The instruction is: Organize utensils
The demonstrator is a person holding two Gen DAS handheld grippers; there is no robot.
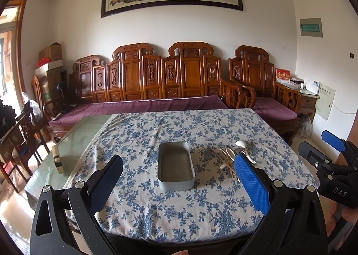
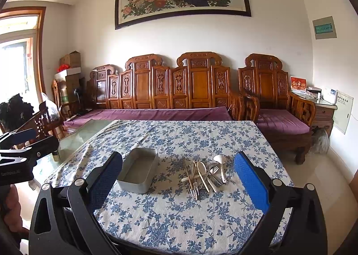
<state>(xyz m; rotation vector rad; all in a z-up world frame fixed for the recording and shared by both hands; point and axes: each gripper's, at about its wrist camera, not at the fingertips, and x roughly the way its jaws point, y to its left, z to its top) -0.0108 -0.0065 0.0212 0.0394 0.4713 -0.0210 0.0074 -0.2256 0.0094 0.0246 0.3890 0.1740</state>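
Observation:
A pile of utensils (image 2: 204,175) lies on the floral tablecloth: white spoons, metal forks and wooden chopsticks, mixed together. It also shows in the left wrist view (image 1: 232,156), partly behind my left gripper's blue finger. An empty grey metal tray (image 2: 138,170) stands left of the pile; it sits mid-table in the left wrist view (image 1: 175,165). My left gripper (image 1: 179,176) is open and empty, held above the table's near side. My right gripper (image 2: 179,176) is open and empty, also held back from the pile. The right gripper shows at the left view's right edge (image 1: 331,154).
The table (image 2: 179,221) is covered by a blue-flowered cloth; its left part is bare glass (image 1: 73,143) with a small block (image 1: 57,158) on it. A carved wooden sofa (image 2: 179,89) stands behind the table. Wooden chairs stand at the left.

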